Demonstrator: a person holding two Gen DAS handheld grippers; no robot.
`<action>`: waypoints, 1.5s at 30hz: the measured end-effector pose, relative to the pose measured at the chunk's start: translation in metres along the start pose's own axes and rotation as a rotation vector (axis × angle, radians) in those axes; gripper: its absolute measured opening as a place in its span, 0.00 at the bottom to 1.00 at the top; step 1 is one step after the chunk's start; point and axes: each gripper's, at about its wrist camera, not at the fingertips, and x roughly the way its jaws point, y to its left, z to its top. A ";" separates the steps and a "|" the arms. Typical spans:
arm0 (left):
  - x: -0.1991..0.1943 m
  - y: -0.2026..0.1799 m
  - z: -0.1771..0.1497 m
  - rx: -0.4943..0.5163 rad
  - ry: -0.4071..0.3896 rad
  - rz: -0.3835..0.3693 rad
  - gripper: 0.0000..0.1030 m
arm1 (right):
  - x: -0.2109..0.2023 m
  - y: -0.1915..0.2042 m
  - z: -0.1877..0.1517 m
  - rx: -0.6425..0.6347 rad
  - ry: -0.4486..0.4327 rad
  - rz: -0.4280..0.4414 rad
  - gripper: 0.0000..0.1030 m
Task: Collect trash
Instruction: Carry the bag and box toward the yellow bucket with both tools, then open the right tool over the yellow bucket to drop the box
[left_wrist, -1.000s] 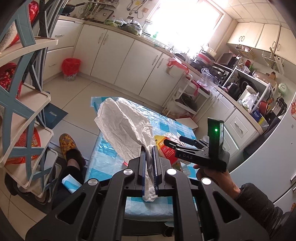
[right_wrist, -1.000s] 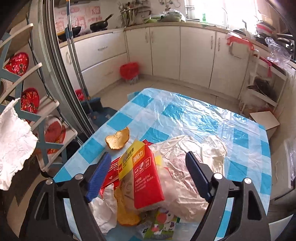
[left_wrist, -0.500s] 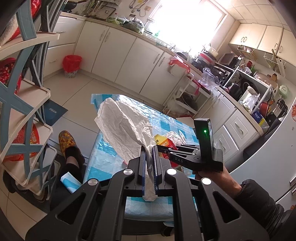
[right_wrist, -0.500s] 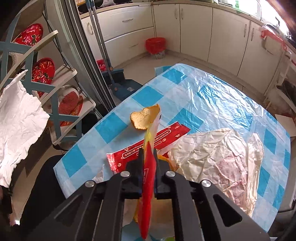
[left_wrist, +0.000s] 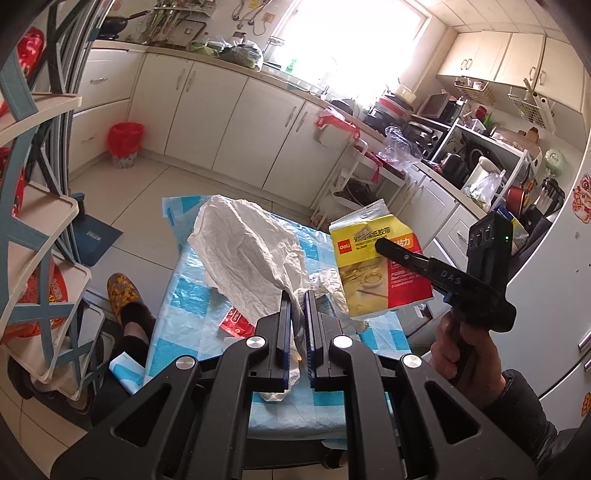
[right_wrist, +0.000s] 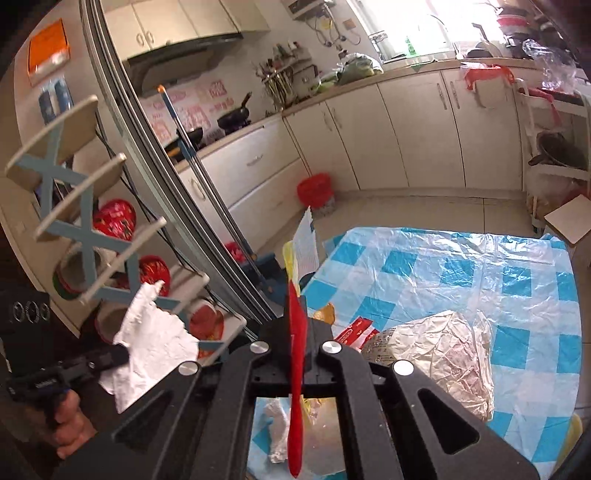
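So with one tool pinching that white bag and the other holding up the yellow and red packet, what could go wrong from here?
The left tool grips the white bag only by a thin bunched edge, so it might slip or tear.

The right tool holds the yellow and red packet by one thin flat edge; it could slide out.

Nothing holds the bag's mouth open, so dropping the packet in may miss.

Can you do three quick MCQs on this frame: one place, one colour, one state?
1. Where is the red bin?
A. on the table
B. on the floor by the cabinets
C. on the counter

2. What colours is the package in the right gripper?
A. yellow and red
B. green and white
C. all blue

3. How is the left gripper?
A. wide open
B. shut on the white bag
C. out of view

B: it stands on the tiles below the cabinets.
A: yellow top, red lower part.
B: the jaws pinch the bag's neck.
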 end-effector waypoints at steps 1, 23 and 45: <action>0.000 -0.005 0.000 0.007 0.002 -0.007 0.06 | -0.008 -0.001 0.000 0.014 -0.018 0.008 0.02; 0.043 -0.138 -0.011 0.193 0.083 -0.180 0.06 | -0.167 -0.096 -0.051 0.217 -0.205 -0.247 0.02; 0.171 -0.246 -0.053 0.292 0.272 -0.322 0.06 | -0.168 -0.257 -0.118 0.516 0.078 -0.621 0.02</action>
